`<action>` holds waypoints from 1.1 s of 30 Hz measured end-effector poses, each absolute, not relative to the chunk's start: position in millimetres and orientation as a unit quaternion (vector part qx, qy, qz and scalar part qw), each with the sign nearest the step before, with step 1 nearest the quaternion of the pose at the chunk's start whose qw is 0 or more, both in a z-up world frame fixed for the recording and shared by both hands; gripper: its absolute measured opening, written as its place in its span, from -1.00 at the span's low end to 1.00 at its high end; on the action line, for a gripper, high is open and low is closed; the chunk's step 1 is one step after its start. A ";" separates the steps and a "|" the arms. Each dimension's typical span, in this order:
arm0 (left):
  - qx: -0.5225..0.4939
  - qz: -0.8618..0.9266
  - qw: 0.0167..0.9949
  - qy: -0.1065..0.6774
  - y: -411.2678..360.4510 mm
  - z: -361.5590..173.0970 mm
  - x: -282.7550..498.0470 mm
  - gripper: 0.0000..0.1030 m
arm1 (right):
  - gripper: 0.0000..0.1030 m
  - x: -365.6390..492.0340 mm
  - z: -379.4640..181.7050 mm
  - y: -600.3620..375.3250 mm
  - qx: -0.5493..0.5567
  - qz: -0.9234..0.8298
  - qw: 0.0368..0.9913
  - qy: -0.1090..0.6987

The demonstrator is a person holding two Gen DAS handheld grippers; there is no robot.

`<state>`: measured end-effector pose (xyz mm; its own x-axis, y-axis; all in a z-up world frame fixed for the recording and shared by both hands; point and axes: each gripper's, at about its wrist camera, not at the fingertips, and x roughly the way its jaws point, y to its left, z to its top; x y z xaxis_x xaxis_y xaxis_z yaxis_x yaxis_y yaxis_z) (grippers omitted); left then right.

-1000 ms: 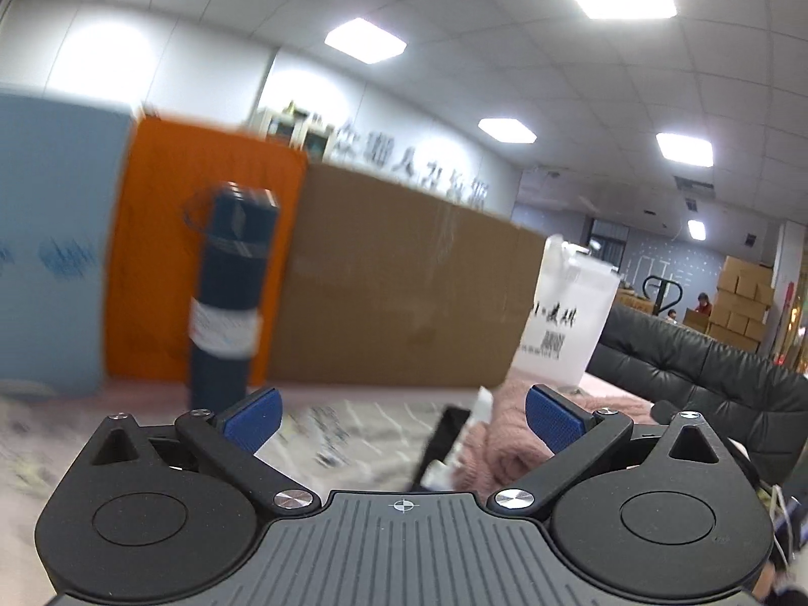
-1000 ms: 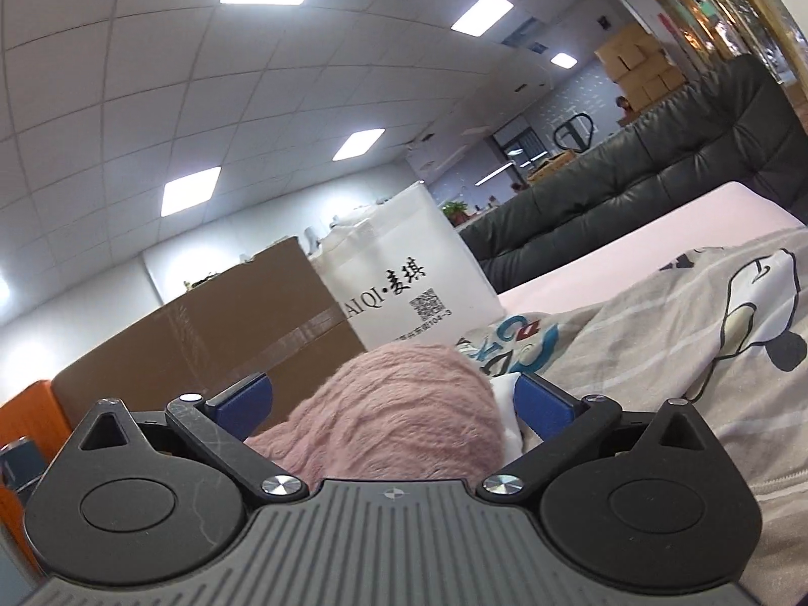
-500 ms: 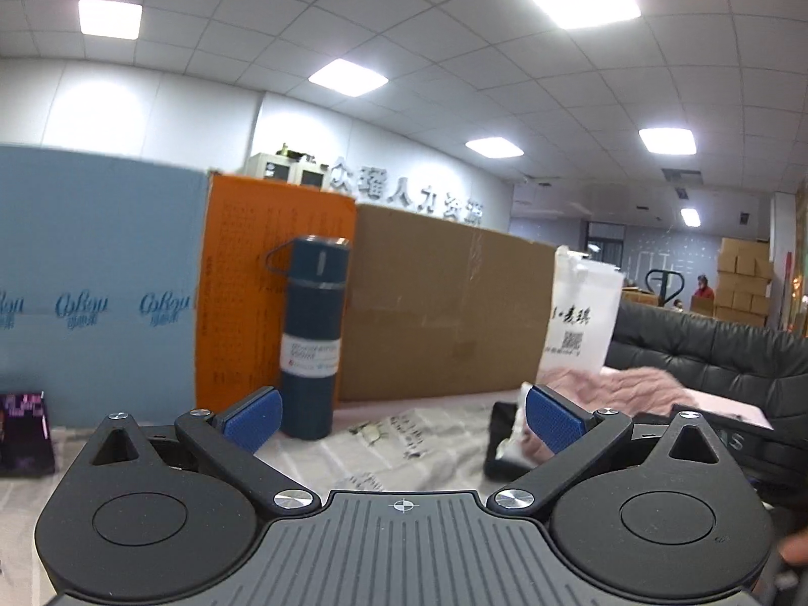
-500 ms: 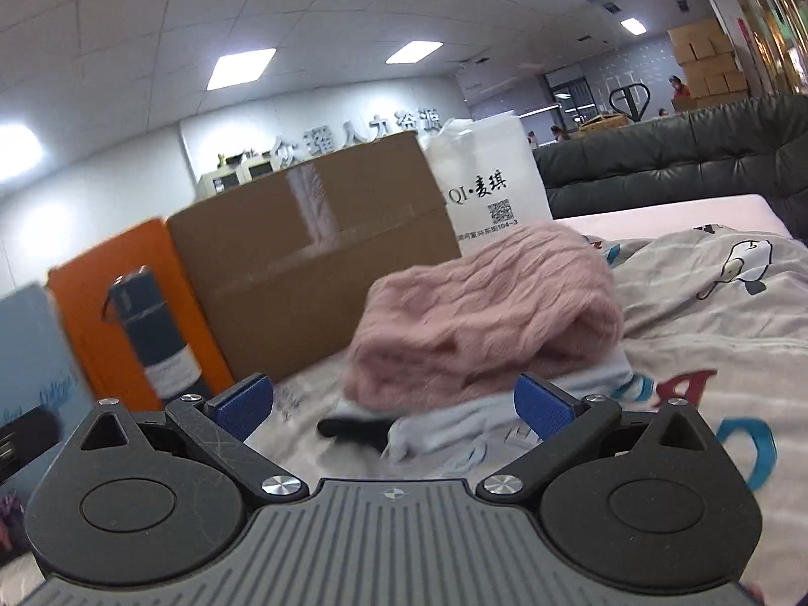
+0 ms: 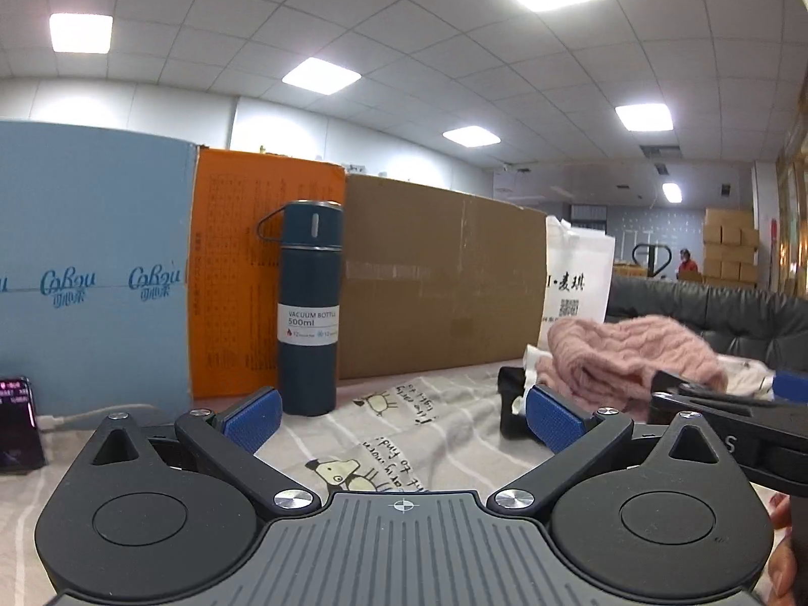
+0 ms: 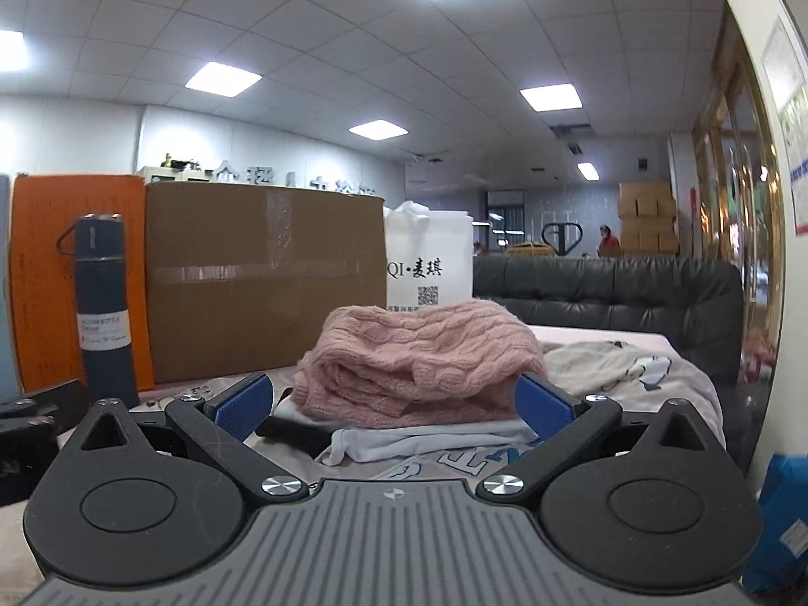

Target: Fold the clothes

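A folded pink knit sweater (image 6: 424, 358) lies on top of a stack of folded clothes, with a white garment (image 6: 429, 442) and a black one (image 6: 293, 429) under it. The stack rests on a printed grey sheet (image 5: 394, 434). My right gripper (image 6: 394, 409) is open and empty, low in front of the stack and apart from it. My left gripper (image 5: 401, 416) is open and empty, left of the stack; the sweater shows at its right (image 5: 631, 358). The right gripper's black body shows at the right of the left wrist view (image 5: 732, 419).
A dark blue vacuum bottle (image 5: 309, 308) stands on the sheet before an orange panel (image 5: 232, 272), a blue panel (image 5: 91, 262) and a cardboard box (image 5: 444, 278). A white bag (image 6: 429, 262), a black sofa (image 6: 606, 293) and a phone (image 5: 15, 424) are around.
Both grippers have pulled back from the pink sweater and levelled out. The stack now sits farther away in both views. Both stay open.
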<state>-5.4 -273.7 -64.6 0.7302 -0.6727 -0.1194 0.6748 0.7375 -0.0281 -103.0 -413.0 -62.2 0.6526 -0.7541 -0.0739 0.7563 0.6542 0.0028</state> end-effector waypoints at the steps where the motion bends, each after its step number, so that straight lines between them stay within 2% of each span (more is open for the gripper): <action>1: 0.010 -0.360 0.931 0.060 -273.6 -65.2 -5.7 1.00 | 1.00 -101.9 -62.6 -412.2 0.012 -0.413 0.910 0.033; 9: 0.003 -0.328 0.944 0.046 -269.0 -66.0 -8.3 1.00 | 1.00 -111.7 -62.0 -412.4 0.025 -0.419 0.908 0.006; 33: 0.010 -0.330 0.944 0.029 -268.7 -65.6 -12.7 1.00 | 1.00 -111.2 -62.8 -411.9 0.031 -0.404 0.914 0.009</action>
